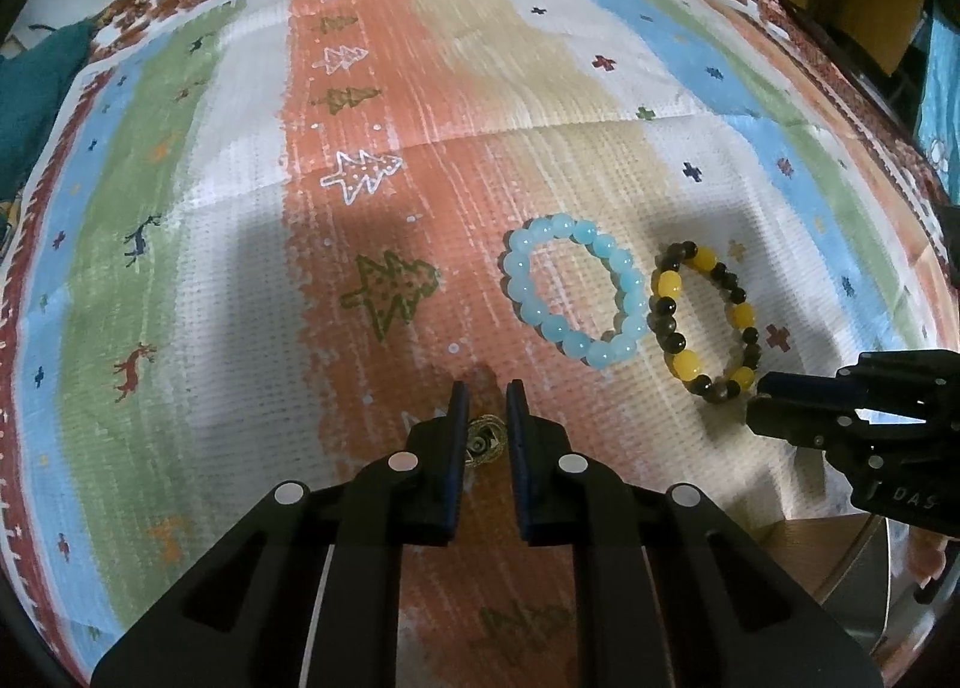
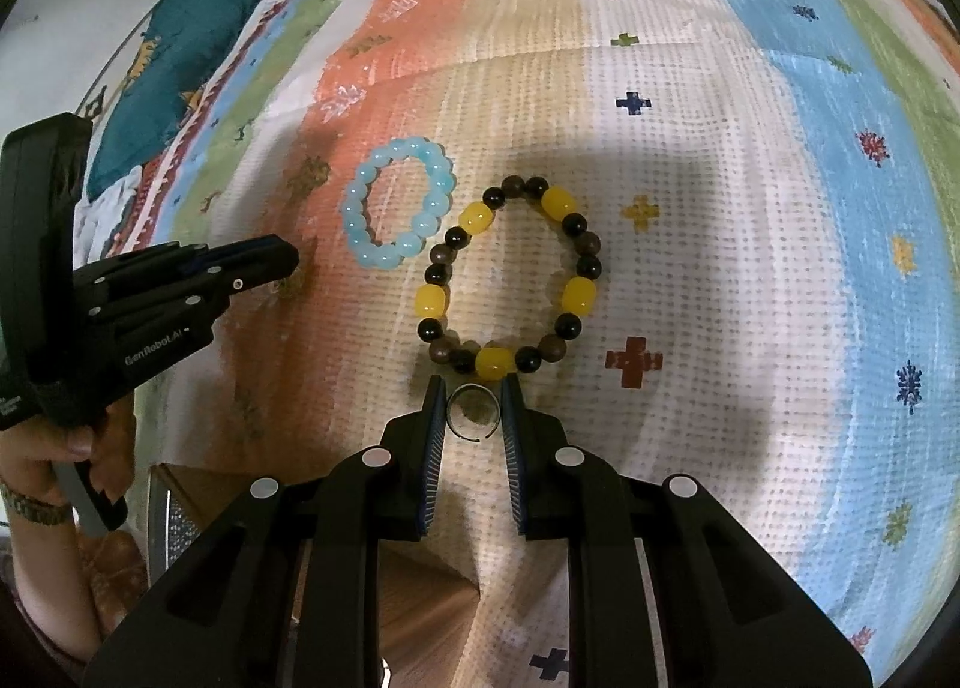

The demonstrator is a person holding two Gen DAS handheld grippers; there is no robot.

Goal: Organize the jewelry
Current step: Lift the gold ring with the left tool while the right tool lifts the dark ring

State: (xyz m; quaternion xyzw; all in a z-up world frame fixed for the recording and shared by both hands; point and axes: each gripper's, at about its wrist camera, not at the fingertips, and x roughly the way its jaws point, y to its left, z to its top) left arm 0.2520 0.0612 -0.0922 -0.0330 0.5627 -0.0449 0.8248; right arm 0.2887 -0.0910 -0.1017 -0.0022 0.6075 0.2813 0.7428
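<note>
The left gripper (image 1: 486,418) jaws pinch a small gold piece (image 1: 482,442), light and slippery, near the cloth-covered surface's (image 1: 540,87) front edge. The right gripper (image 2: 472,409) jaws pinch a thin, stiff silver ring (image 2: 472,410) by its sides.

Both cameras are looking steeply down from close above; both are seeing the blue bracelet (image 1: 573,292) (image 2: 396,211).
</note>
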